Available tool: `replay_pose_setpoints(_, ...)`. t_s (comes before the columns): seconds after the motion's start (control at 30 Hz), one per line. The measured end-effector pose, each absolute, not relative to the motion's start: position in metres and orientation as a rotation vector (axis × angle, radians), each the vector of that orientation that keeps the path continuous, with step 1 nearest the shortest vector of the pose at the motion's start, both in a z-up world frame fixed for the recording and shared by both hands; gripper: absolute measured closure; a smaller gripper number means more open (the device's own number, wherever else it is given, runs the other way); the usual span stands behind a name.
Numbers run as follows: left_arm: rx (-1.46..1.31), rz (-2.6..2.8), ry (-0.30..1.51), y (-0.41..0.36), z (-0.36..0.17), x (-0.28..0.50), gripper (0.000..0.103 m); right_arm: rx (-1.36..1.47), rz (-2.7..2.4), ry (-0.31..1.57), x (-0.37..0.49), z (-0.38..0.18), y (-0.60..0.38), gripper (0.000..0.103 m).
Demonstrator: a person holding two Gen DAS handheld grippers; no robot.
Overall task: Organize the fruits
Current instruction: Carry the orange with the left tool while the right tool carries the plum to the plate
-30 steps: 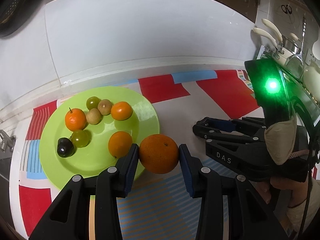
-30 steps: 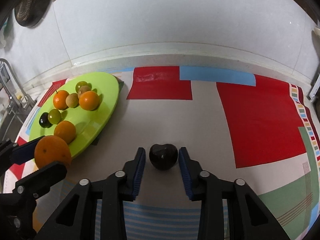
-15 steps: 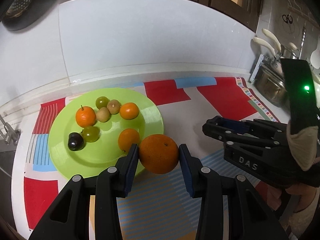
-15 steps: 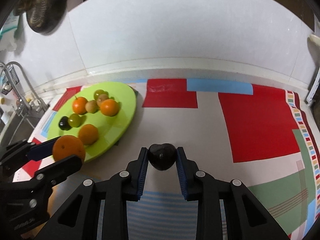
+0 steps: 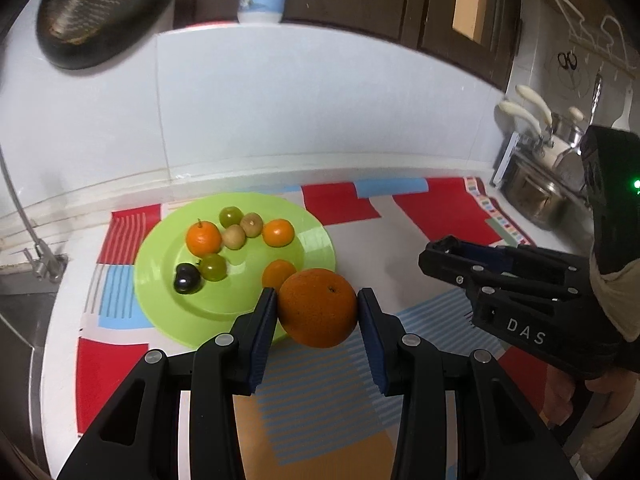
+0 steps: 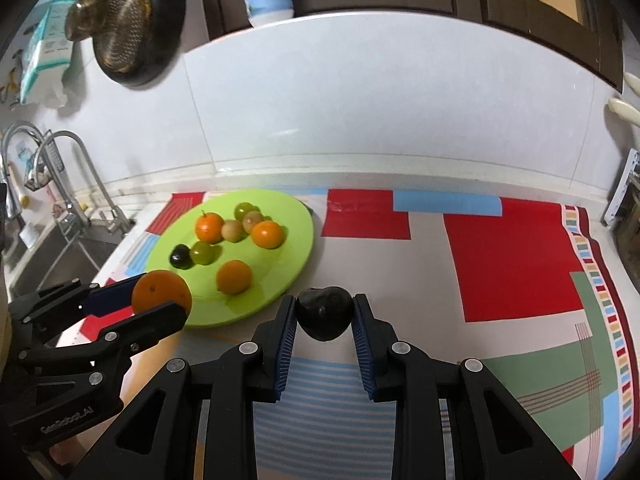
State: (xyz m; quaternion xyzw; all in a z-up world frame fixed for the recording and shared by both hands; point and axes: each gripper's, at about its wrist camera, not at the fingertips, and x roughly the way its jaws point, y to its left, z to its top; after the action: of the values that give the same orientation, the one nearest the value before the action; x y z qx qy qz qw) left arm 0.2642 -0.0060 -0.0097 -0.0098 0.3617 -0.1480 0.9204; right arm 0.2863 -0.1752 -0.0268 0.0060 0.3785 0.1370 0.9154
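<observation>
1. My left gripper (image 5: 317, 314) has its jaws clamped on a large orange (image 5: 317, 308), one blue pad pressing each side of it.
2. That orange hangs in the air over the near rim of the green plate (image 5: 168, 304), clear of the plate and of the counter (image 6: 400, 268).
3. My right gripper (image 6: 324, 320) has its jaws closed tight on a dark plum (image 6: 325, 313), held off the patterned cloth (image 6: 516, 264) just to the right of the plate.
4. On the plate lie seven small fruits: three small oranges (image 5: 203, 237), two green ones (image 5: 231, 216), two brownish ones (image 5: 233, 237), and a second dark plum (image 5: 187, 278) towards the plate's left side.
5. One small orange sits near the plate's front rim, just behind the orange I hold.
6. The plate rests on the cloth, at its left end, near the sink (image 6: 60, 248).
7. In the left view my right gripper sits well to the right of the plate, with a gloved hand (image 5: 616, 300) behind it.
</observation>
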Motion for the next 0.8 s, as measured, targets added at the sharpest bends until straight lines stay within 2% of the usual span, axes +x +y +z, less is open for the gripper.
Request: replay_pose_setpoints(0.8, -0.038, -0.214, 0.623, 0.033, 0.028, 0.250, 0.063, -0.006, 0.409, 0.627, 0.275, 0.022, -0.133, 0.074)
